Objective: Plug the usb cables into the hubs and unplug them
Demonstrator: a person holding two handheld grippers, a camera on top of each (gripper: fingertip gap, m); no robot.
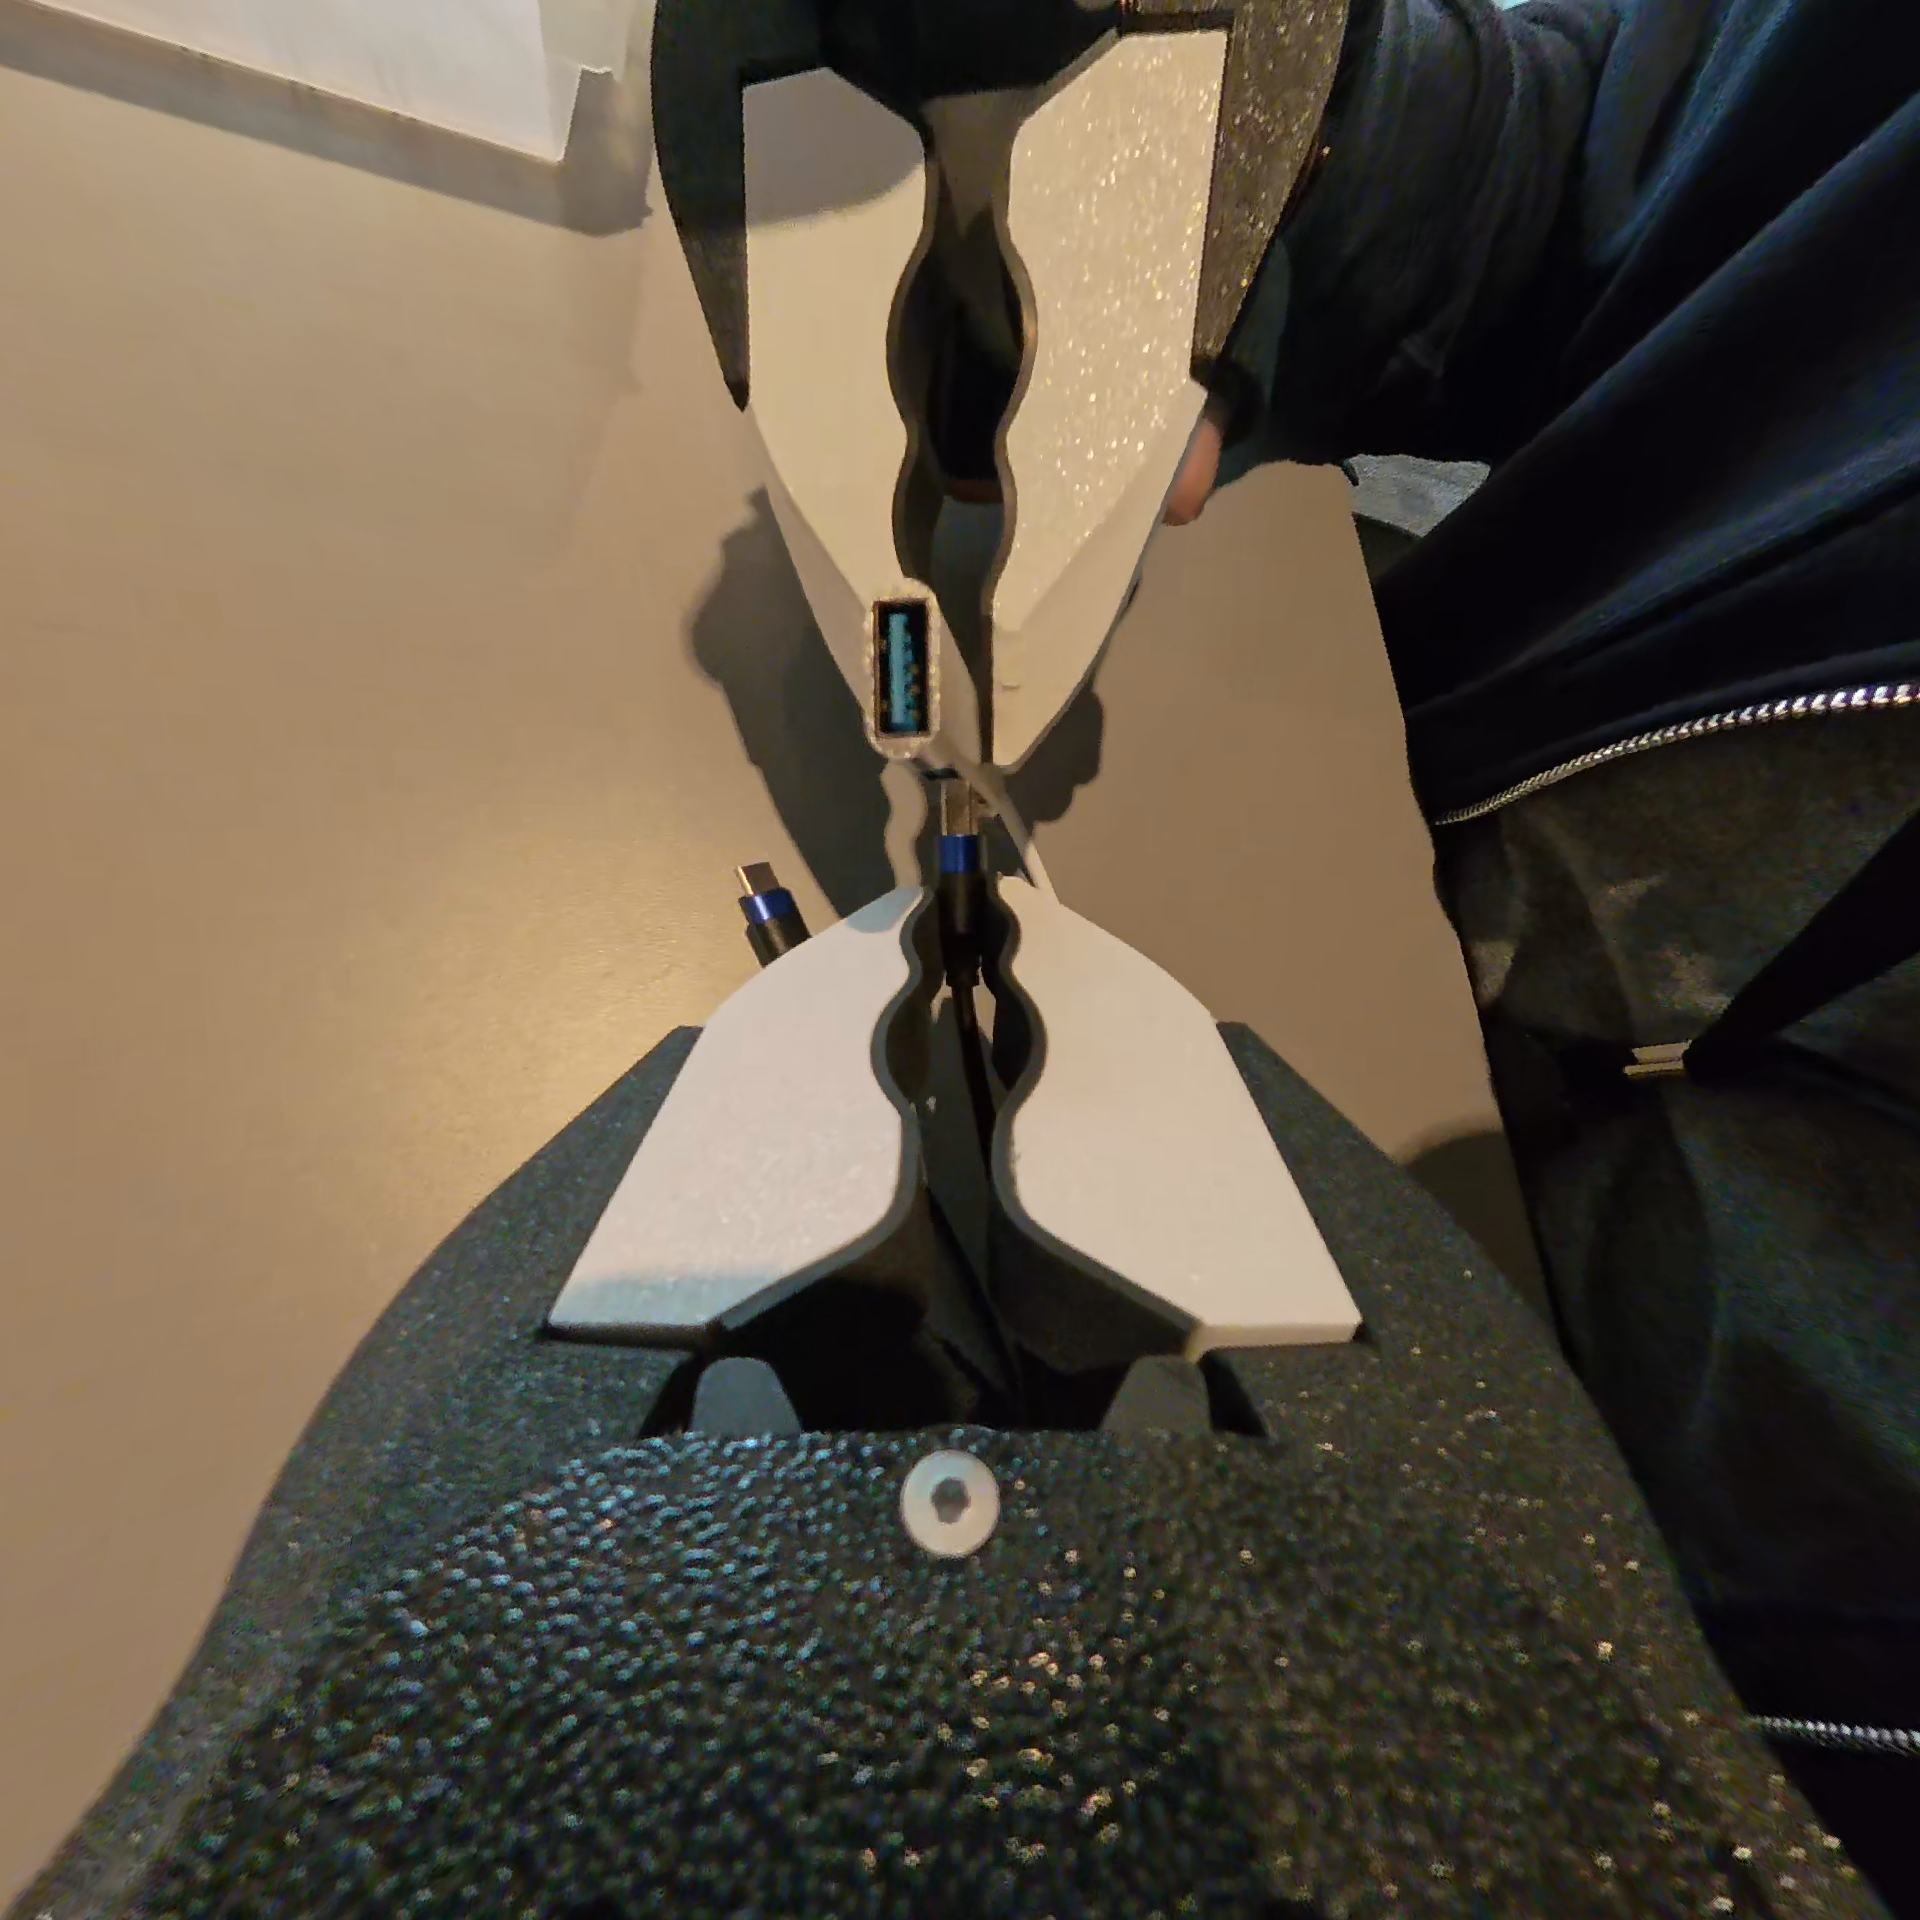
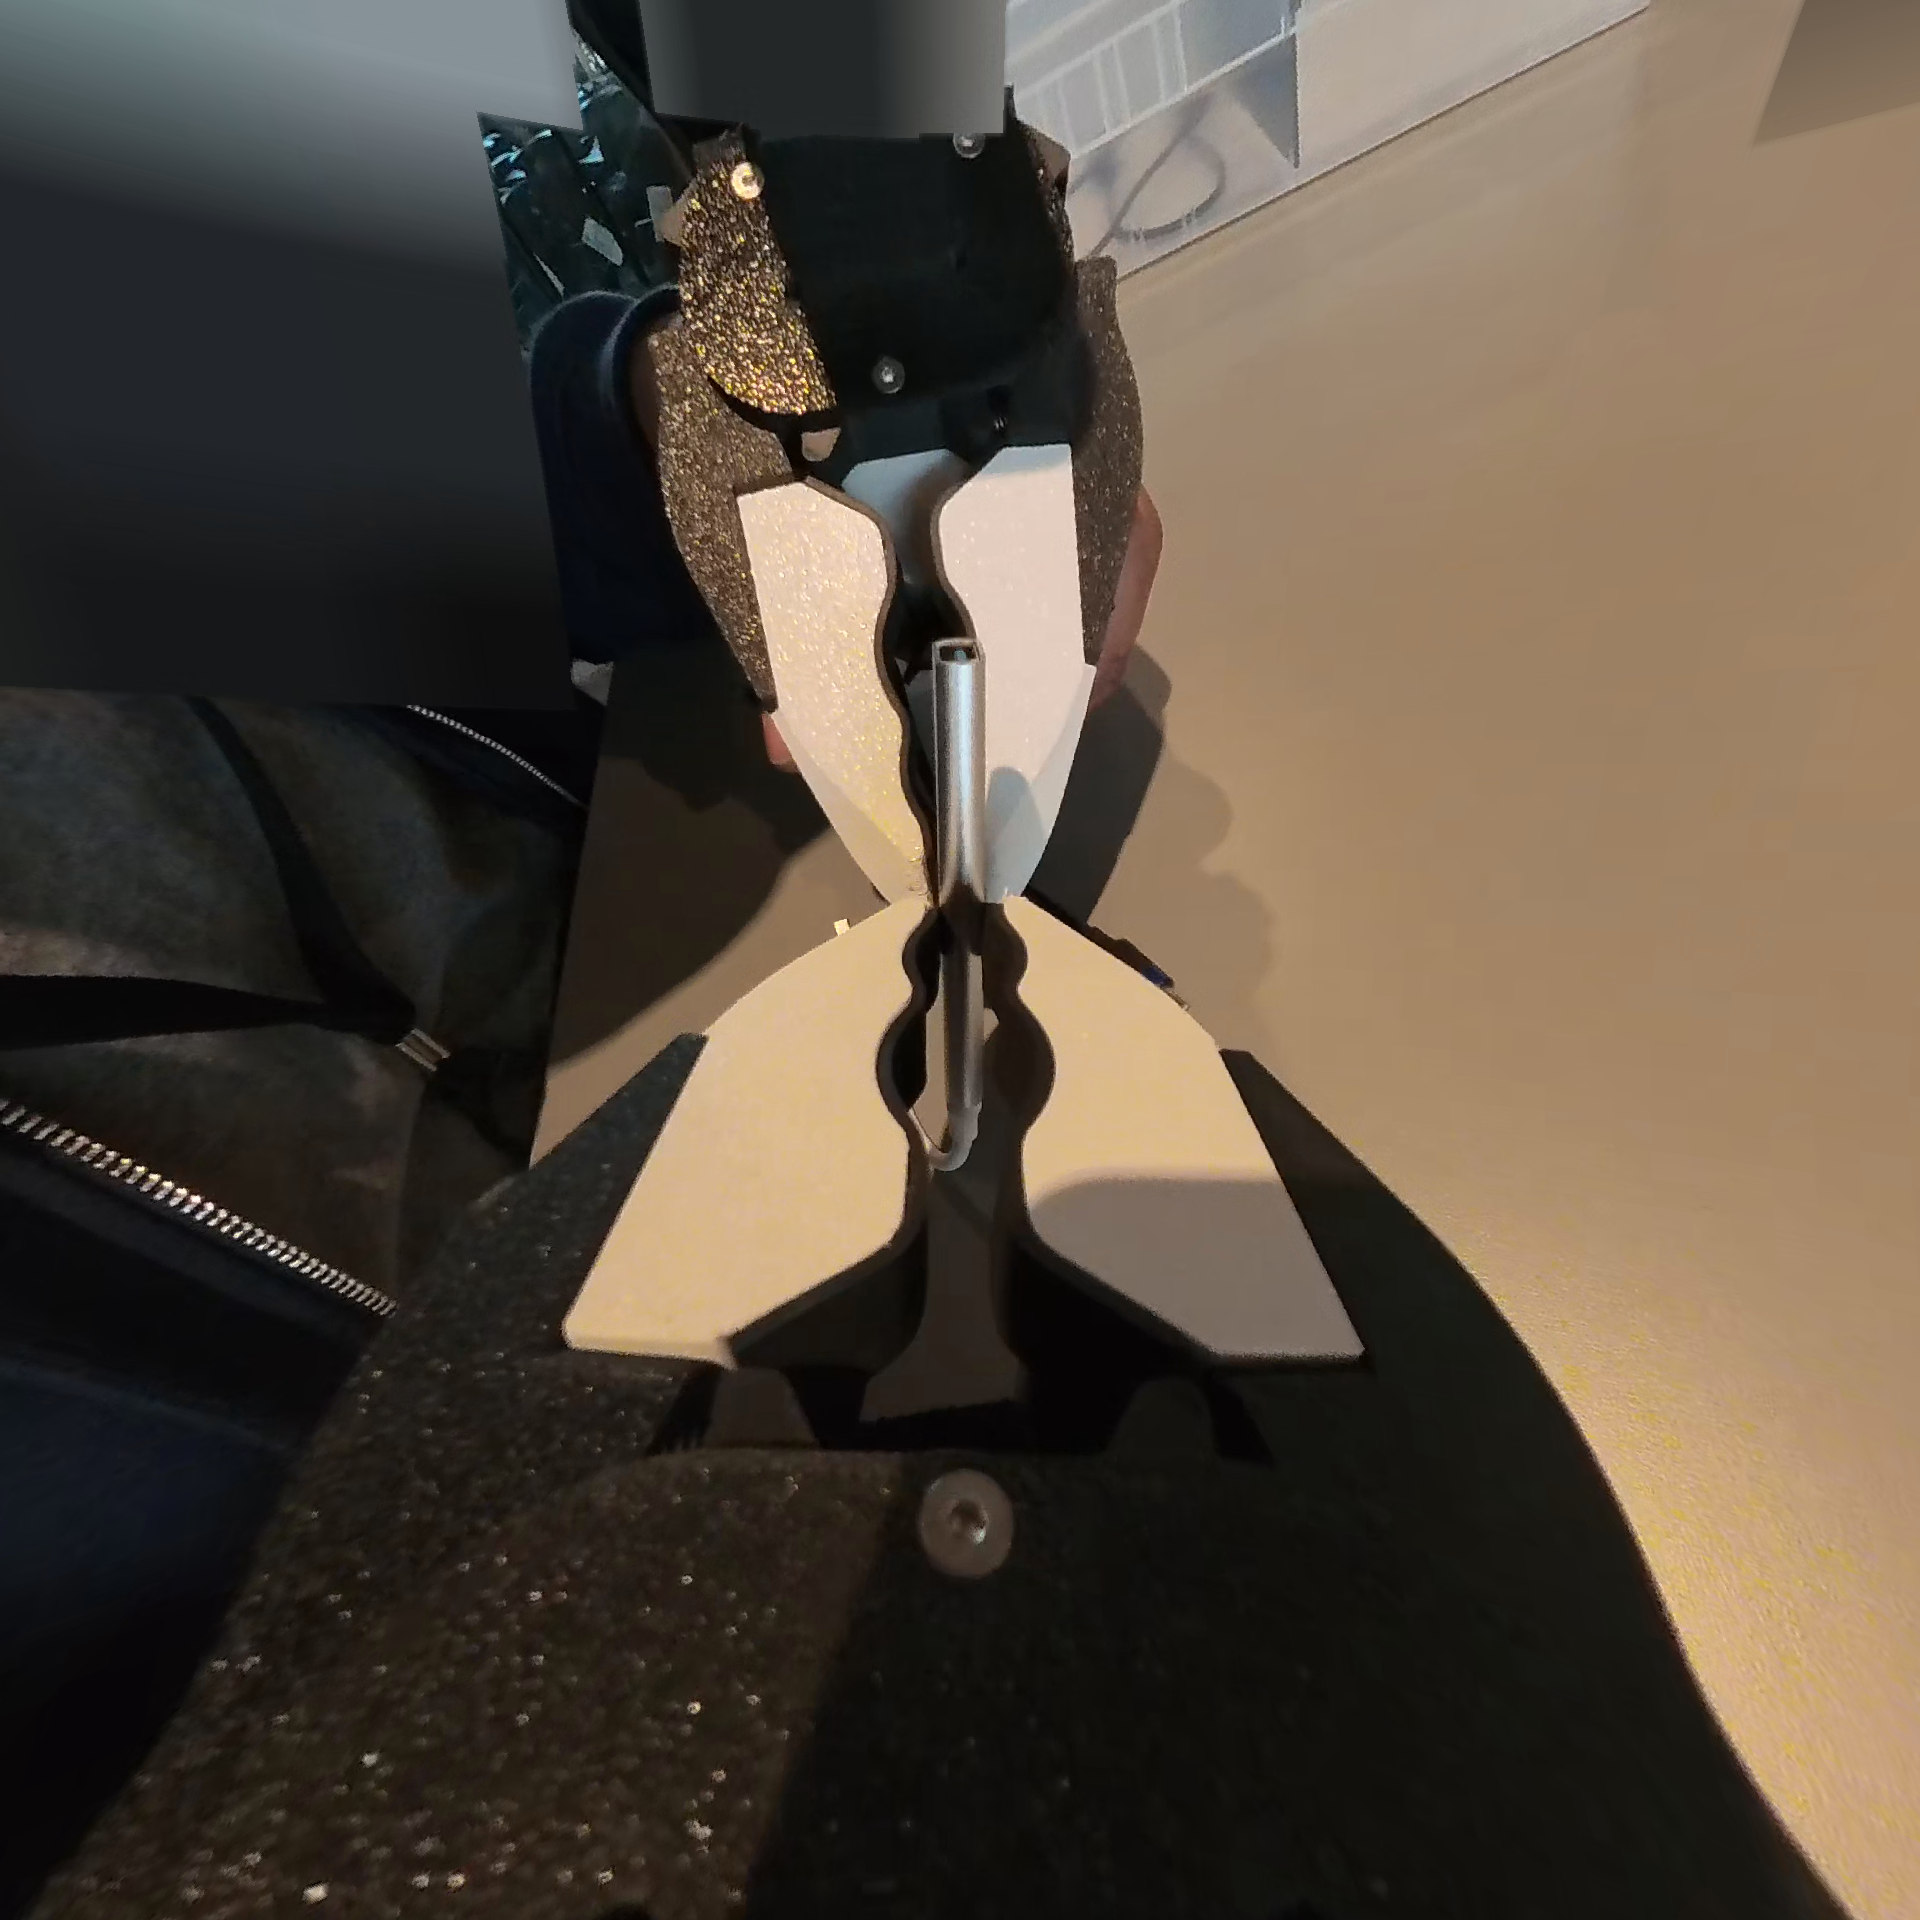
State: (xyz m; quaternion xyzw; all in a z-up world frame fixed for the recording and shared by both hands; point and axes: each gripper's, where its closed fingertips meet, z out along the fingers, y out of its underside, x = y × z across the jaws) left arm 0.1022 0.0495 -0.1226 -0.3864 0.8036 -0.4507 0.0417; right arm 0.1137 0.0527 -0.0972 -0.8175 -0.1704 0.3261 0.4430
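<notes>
In the left wrist view my left gripper (image 1: 961,902) is shut on a black USB cable (image 1: 961,966) with a blue ring. Its metal plug (image 1: 958,808) points at the side of a silver hub (image 1: 902,670), and I cannot tell if it is seated. The hub's blue end port faces the camera. My right gripper (image 1: 987,748) comes in from the top, shut on that hub. In the right wrist view my right gripper (image 2: 961,925) is shut on the long silver hub (image 2: 958,769), whose white lead (image 2: 951,1153) runs back between the fingers. The left gripper (image 2: 940,883) faces it tip to tip.
A second black plug with a blue ring (image 1: 769,906) lies loose on the beige table (image 1: 312,727), left of my left fingers. A person's dark zipped jacket (image 1: 1662,623) fills the right side. A darker grey sheet (image 1: 1247,831) lies under the grippers. White paper (image 1: 364,52) lies at the far left.
</notes>
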